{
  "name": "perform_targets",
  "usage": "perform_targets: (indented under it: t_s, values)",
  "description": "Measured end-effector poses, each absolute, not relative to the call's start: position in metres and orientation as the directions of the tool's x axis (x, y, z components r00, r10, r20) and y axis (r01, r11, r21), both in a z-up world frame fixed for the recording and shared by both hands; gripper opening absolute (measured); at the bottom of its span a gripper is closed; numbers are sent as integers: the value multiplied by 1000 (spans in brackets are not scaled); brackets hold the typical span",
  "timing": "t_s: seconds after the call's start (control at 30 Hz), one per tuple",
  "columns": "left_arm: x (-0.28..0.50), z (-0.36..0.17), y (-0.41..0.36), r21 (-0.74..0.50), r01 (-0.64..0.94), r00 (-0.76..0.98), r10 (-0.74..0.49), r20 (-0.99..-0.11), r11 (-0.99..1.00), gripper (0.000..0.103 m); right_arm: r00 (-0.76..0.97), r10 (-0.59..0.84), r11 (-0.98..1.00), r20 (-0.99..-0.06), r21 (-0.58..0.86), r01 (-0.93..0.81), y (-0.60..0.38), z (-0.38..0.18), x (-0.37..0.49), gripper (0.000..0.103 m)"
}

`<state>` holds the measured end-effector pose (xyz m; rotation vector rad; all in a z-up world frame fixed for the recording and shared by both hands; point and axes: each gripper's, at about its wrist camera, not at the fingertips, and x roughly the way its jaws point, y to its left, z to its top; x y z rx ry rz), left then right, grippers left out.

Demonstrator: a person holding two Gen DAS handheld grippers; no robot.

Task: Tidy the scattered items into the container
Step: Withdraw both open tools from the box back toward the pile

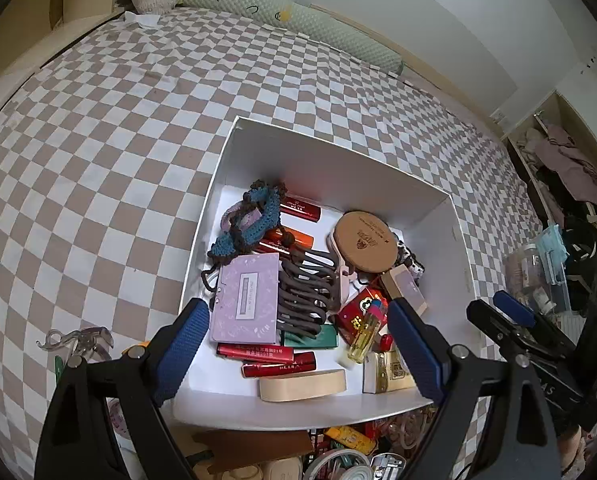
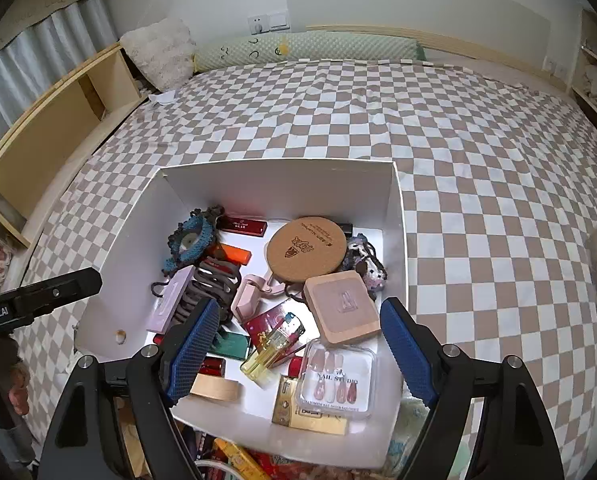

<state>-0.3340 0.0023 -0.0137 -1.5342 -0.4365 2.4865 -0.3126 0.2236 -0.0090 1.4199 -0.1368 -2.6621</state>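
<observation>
Nearest in both wrist views are the blue-padded fingers, spread wide with nothing between them. The left gripper [image 1: 298,344] has its jaws apart and empty above the near part of the white box [image 1: 330,160]. The right gripper [image 2: 300,344] likewise has its jaws apart and grips nothing, poised over the box's near right corner.

Just below the near wall of the box, at the bottom edge of both views, lies a jumble of small packets and tins, too cut off to name.

The box sits on the bed with the checked cover [image 1: 138,120], and the small things lie inside it. Along its near side are a beige oval case [image 1: 302,386], two red tubes [image 1: 278,365], a yellow carton [image 1: 386,372] and a clear pack of false nails [image 2: 336,376]. A see-through yellow lighter [image 2: 272,350] rests on a red packet [image 1: 358,312], with a green case [image 1: 310,338] just beside it. A pink square compact [image 2: 342,306] lies tilted against the right side.

In the middle sit a lilac card case [image 1: 248,298] and a dark brown hair claw [image 1: 304,292] touching it. Further back are a round cork mirror [image 1: 366,242], an orange tube [image 2: 234,254], a dark red tube [image 2: 242,225] and a blue crocheted band [image 1: 254,216].

Beyond the box, the bed runs to a long pale green bolster [image 2: 310,48] and a fluffy cushion [image 2: 158,50] against the wall.
</observation>
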Motion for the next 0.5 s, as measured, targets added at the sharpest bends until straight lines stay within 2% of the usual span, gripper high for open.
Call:
perform_targets:
  t_s: [0.03,0.13,0.17,0.23,0.5]
  values:
    - [-333,-13,2,-340,-8,-451,306,-838,-940,91,-555,-142,-990,-820,132,58,223,-7,-311,84]
    - [-330,-9,3,-316,-17,-468,287,-836,-949,91,-576,-126,-992,-807,115,56,219,0,-305,103]
    - [-329,-8,4,-308,-22,-472,281,-836,-951,92,-584,-125,-992,-802,112,59,218,2,-303,103]
    - [-326,-7,3,-286,-27,-482,263,-835,-958,103,-599,-121,-993,-791,106,60,214,6,-299,103]
    - [-317,-1,1,-196,-44,-510,191,-839,-980,103,-621,-124,-992,-774,108,63,203,19,-287,103]
